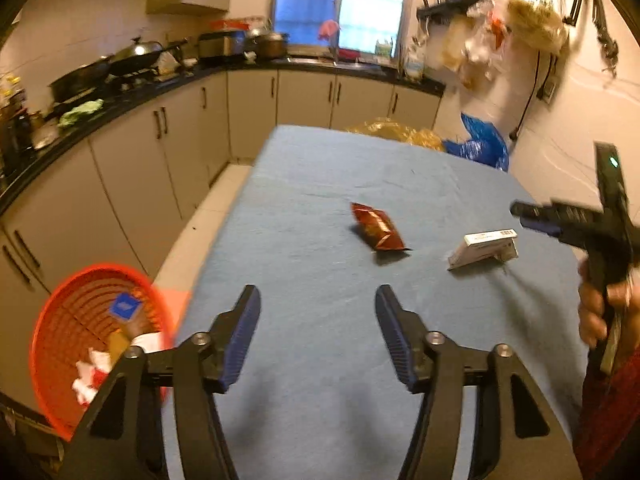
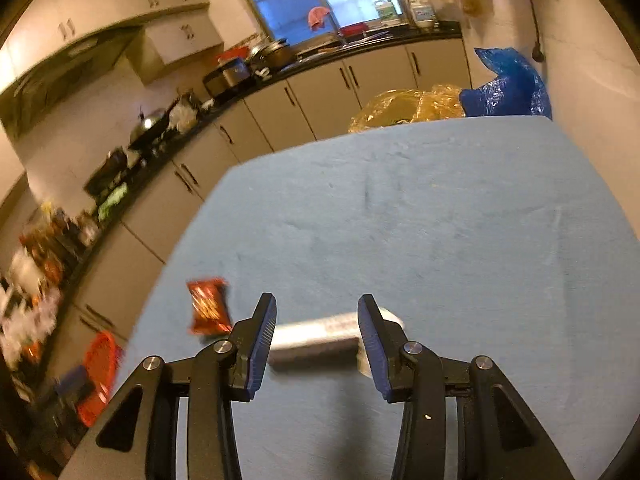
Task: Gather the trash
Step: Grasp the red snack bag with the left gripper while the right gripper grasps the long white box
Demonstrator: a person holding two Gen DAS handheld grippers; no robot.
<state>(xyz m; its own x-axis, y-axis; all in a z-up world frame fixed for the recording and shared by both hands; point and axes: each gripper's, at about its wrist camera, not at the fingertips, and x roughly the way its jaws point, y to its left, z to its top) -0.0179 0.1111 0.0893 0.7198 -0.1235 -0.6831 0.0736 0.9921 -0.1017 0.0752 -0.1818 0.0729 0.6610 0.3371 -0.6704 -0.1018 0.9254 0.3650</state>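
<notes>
We see a matt blue cloth table cover (image 1: 320, 208), slightly fuzzy and creased. On it lies a glossy red foil snack packet (image 1: 378, 227), crinkled and catching the light, and a white cardboard box (image 1: 484, 249) with a smooth printed face. Beside the table stands an orange ribbed plastic basket (image 1: 72, 312), holding crumpled white paper scraps (image 1: 90, 376). Our black plastic left gripper (image 1: 318, 336) has ridged blue rubbery pads (image 1: 244, 336) and shiny metal pivot bolts. Beyond the table we see a crinkly blue plastic bag (image 2: 508, 84), glossy, and a translucent yellow plastic bag (image 2: 404, 110).
</notes>
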